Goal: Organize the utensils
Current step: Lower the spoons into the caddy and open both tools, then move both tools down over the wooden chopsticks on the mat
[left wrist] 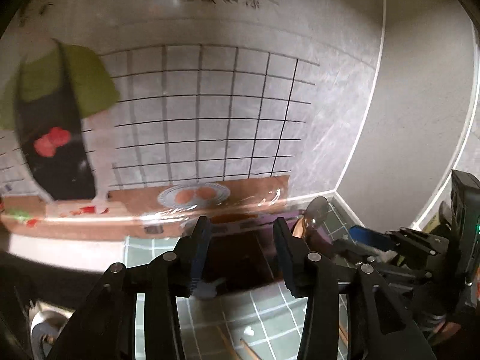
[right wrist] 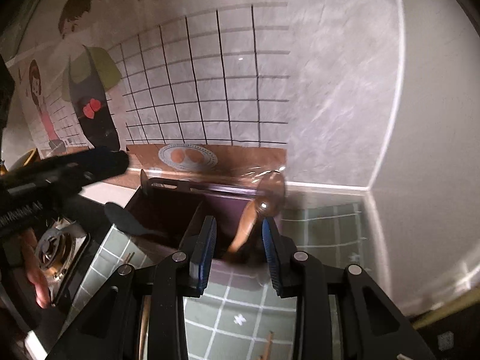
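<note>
A dark, purple-walled holder (right wrist: 180,210) stands on the green-tiled surface (right wrist: 324,225) against the wall, its slotted rim (right wrist: 192,186) facing the cameras; a wooden spoon (right wrist: 255,213) stands tilted in its right part, bowl up and resting near the right corner; a black spatula (right wrist: 126,219) leans out over the left wall, blade hanging outside; a thin dark utensil (right wrist: 143,181) pokes up at the back left corner.

The right gripper (right wrist: 238,249) hovers just in front of the holder, jaws parted; the spoon's handle runs down between the blue pads (right wrist: 207,246) with a gap on each side, and no grip shows; the left gripper (left wrist: 241,258) hangs over the holder's dark inside, jaws wide apart, with nothing between the pads and only a pale blurred shape (left wrist: 210,288) low by the left one; what that is cannot be told.

Wooden chopsticks (right wrist: 267,346) lie on the tiles nearer the cameras; a gas burner (right wrist: 52,249) sits to the left, with a hand (right wrist: 37,279) beside it; behind the holder a wall poster (right wrist: 210,90) shows a black grid, cartoon figures in aprons and a plate (right wrist: 187,156) with two round cakes; the left view is smeared by motion.
</note>
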The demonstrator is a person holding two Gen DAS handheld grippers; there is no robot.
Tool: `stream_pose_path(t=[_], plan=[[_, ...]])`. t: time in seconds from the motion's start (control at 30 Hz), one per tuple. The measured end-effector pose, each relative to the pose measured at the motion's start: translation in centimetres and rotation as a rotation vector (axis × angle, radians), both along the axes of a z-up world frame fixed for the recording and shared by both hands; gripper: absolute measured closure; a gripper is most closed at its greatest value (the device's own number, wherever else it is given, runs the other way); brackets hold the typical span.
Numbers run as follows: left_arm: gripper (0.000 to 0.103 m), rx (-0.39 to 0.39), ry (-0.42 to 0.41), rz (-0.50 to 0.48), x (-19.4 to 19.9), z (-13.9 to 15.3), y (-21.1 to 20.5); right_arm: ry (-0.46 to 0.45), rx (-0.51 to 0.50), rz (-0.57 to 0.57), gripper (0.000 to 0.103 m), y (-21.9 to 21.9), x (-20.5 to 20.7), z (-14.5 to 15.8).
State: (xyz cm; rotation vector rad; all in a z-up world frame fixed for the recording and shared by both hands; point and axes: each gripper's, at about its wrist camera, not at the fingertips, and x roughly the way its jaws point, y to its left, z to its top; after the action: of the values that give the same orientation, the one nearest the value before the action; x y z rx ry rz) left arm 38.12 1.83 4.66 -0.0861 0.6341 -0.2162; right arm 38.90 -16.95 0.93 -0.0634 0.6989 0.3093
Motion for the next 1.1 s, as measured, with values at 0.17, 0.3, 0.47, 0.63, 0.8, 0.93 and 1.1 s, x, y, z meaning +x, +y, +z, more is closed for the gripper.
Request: stream_pose_path(t=[0.17,0.3,0.47,0.63,0.8,0.93,1.1], plan=[[0.058,-0.032,0.039,0.040,-4.0,-0.7,2.0,-0.020,-0.066,-0.032,0.070,-1.2,-3.5,0.7],[0.058,-0.035,0.080,0.043,-7.8,-2.3,3.4,-0.037,-0.148,-0.061,0.069,-1.6,-6.8,0.4],[0.058,-0.028,0.115,0.048,-12.8,-4.8,4.6,0.002,-0.108,-0.039,0.069,-2.4,-11.0,-0.3],[0.058,-0.041,0.178,0.011,-15.9,-7.8,4.7,0.061,-0.048,-0.023,0.069,-2.3,-14.9,-1.4],[0.058,-0.066,0.223,-0.024,-17.9,-10.0,5.1,0.115,-0.111,-0.001,0.069,-0.4,-19.1,-3.7],[0.058,-0.081,0.238,-0.024,-19.3,-11.2,5.5,0.162,-0.127,0.043,0.075,0.9,-22.4,-6.3],[0.058,-0.113,0.241,0.032,-21.1,-11.9,6.0,0.228,-0.108,0.096,0.082,2.1,-25.5,-9.4]])
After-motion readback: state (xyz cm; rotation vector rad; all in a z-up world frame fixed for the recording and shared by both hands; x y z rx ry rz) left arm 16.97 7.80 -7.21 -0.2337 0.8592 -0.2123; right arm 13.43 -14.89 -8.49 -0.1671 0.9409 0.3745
